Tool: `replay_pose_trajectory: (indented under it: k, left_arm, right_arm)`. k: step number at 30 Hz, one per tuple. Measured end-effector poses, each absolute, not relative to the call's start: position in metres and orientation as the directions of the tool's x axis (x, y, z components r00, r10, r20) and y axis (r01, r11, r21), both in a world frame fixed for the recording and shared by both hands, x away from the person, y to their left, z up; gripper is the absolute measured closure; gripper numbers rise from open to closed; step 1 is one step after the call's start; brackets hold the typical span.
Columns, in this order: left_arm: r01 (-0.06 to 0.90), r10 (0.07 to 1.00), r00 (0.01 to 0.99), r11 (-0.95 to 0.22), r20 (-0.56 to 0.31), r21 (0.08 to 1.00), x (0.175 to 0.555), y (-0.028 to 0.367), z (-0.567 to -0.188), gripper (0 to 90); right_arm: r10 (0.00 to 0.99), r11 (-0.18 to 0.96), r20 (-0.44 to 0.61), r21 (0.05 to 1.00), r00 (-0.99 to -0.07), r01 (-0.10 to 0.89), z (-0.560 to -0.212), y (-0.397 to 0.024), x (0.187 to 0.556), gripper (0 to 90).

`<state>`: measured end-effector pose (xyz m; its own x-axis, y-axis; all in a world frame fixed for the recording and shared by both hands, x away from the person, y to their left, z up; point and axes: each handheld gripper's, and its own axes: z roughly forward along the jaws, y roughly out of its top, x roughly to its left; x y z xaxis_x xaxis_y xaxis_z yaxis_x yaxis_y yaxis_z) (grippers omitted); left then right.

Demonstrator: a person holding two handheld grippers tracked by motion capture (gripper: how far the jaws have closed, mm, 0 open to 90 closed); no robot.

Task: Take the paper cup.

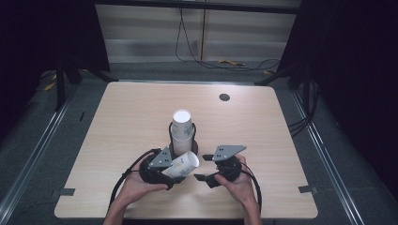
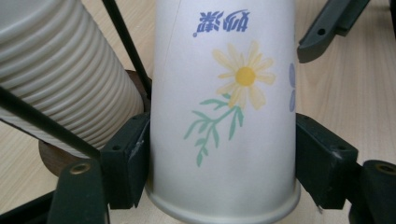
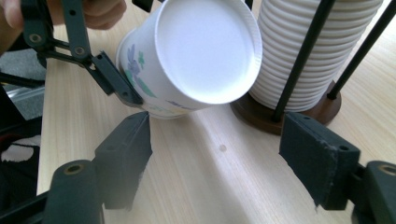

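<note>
Smooth tapered paper cup (image 2: 224, 116), clamped

Left gripper (image 1: 174, 172) jaws clamped, angled right; right gripper (image 1: 202, 168) jaws apart, facing left.

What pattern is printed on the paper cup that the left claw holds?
The paper cup is white with a yellow daisy on a green stem; the left gripper view shows it best.

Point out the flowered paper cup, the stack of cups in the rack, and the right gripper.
flowered paper cup (image 2: 224, 116), left gripper view, printed side wall.
stack of cups (image 1: 182, 124), high view, side of top cup.
right gripper (image 1: 204, 168), high view, midway between its fingertips.
</note>
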<state>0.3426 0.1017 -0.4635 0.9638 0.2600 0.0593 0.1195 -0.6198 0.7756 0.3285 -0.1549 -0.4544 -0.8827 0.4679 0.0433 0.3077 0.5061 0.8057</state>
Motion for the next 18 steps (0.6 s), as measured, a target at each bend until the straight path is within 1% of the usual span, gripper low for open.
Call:
replay_pose_trajectory:
  k: [6,11,18]
  left_arm:
    - [0.107,0.232,0.970,-0.662,0.068,0.742,0.3424,0.0973,-0.4659,27.4]
    - [0.103,0.215,0.974,-0.684,0.065,0.722,0.3418,0.0948,-0.4653,27.8]
    - [0.094,0.200,0.977,-0.716,0.075,0.692,0.3411,0.0940,-0.4631,28.1]
  right_arm:
    - [0.453,0.533,0.049,0.785,-0.890,0.315,-0.4542,-0.1540,0.3285,25.4]
    - [0.448,0.579,0.032,0.751,-0.893,0.317,-0.4549,-0.1513,0.3301,24.1]
    - [0.429,0.600,0.033,0.736,-0.903,0.313,-0.4544,-0.1494,0.3314,26.2]
